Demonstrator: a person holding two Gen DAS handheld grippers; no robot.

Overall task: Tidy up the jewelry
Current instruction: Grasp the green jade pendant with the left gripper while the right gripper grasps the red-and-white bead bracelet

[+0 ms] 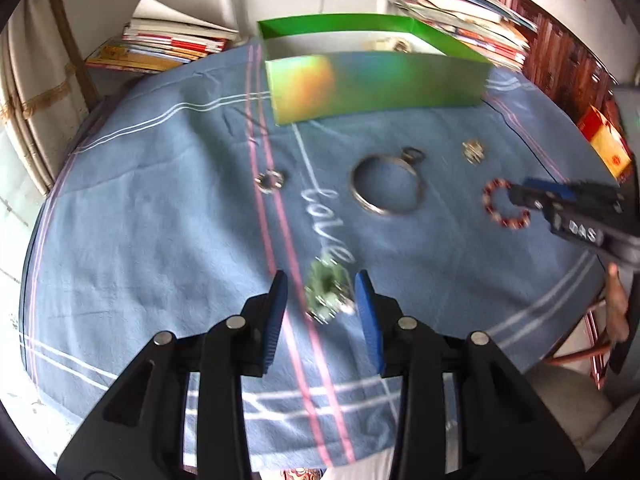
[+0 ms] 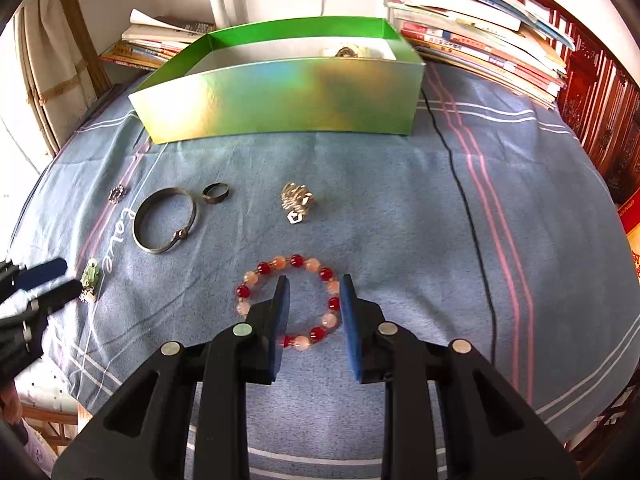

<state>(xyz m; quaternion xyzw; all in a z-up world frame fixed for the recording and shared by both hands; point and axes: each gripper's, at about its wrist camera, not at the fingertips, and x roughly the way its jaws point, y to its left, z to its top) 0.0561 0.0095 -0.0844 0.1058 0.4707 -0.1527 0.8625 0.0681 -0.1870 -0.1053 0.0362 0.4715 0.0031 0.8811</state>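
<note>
In the left wrist view my left gripper (image 1: 322,292) is open, and a small green jewelled piece (image 1: 326,290) lies on the cloth between its blue pads, which do not press on it. From the right wrist view this left gripper (image 2: 74,276) comes in at the left, by the same green piece (image 2: 91,276). My right gripper (image 2: 314,294) is open and straddles the right side of a red and peach bead bracelet (image 2: 296,260): one finger is inside the loop, the other outside. The left wrist view shows that right gripper (image 1: 520,194) over the bead bracelet (image 1: 490,204).
An open shiny green box (image 2: 280,96) stands at the back with some jewelry inside. On the blue cloth lie a metal bangle (image 2: 164,220), a dark ring (image 2: 216,192), a silver brooch (image 2: 298,200) and a small round piece (image 2: 118,193). Stacks of books (image 2: 480,44) line the back.
</note>
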